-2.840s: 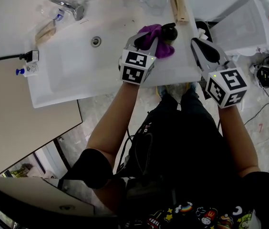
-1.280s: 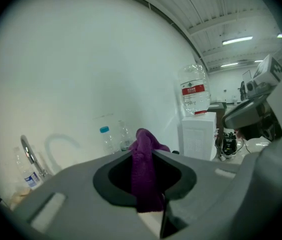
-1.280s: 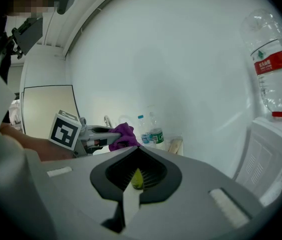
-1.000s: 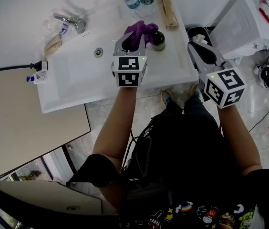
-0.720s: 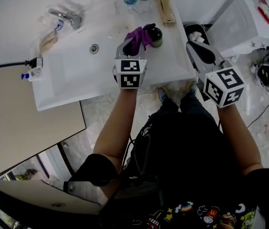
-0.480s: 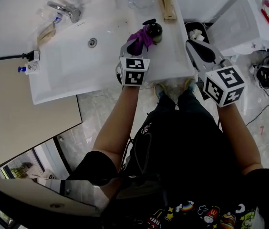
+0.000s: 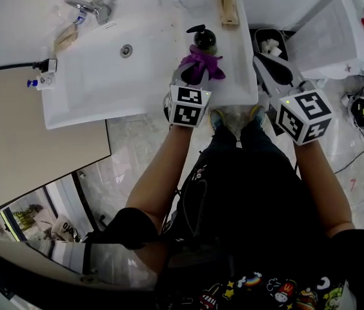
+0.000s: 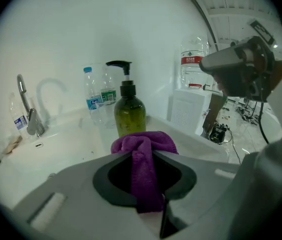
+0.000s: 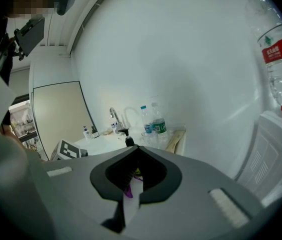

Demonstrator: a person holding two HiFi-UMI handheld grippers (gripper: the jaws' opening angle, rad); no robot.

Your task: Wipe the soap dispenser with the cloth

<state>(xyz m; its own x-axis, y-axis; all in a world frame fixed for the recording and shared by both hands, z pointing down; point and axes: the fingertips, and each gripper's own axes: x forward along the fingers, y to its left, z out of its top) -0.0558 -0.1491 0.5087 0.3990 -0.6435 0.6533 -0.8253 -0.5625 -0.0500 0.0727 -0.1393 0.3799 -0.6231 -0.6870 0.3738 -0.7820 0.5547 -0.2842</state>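
Upper centre of the head view, on the white counter point(image 7: 237, 57) right of the basin: dark green soap dispenser point(image 7: 203, 39), upright, black pump on top. Just below it in frame, purple cloth point(image 7: 200, 64), bunched, pinched tight between the jaws of the left gripper point(image 7: 192, 76); touching the bottle or not, impossible to tell. Further right, beyond the counter's edge, right gripper point(image 7: 269, 66), jaws drawn together on nothing. Upper left of frame, tap point(image 7: 88, 8); behind the dispenser, two water bottles point(image 8: 98, 101) against the wall.
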